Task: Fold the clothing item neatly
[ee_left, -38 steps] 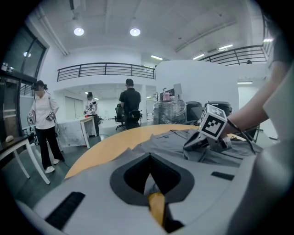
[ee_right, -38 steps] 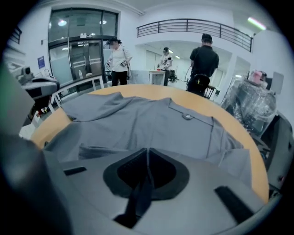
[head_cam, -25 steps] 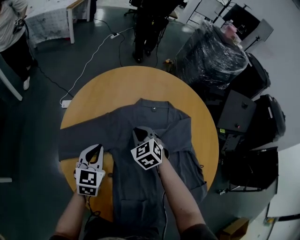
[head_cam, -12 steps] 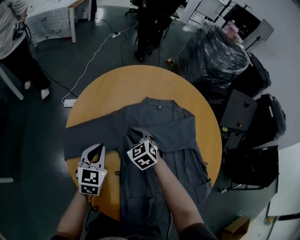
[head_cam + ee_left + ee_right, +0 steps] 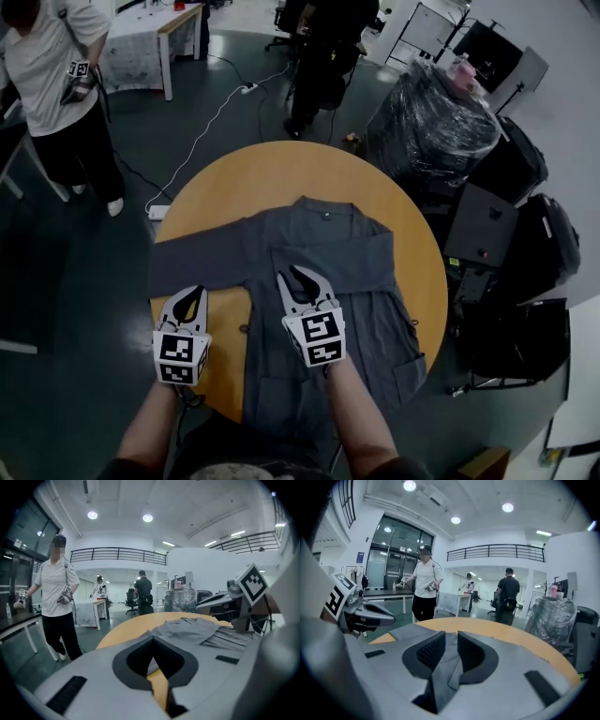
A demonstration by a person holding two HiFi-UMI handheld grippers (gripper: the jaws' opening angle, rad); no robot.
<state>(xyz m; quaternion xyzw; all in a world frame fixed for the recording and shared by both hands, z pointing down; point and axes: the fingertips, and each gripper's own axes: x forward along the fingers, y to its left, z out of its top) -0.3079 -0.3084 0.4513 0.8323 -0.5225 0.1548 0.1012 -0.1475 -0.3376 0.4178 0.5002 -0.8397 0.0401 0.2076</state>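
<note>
one grey shirt (image 5: pixel 330 246) on one round table (image 5: pixel 251 178); left claw (image 5: pixel 192 294), right claw (image 5: pixel 299 277).

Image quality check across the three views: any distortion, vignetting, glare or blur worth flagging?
Head view: dim, edges bent by the wide lens; table and grey garment sharp. Left gripper view: strong fisheye, black vignette in the corners, ceiling lights blown out, a person with the face mosaicked. Right gripper view: same fisheye and vignette, bright ceiling spots, background crisp.
</note>
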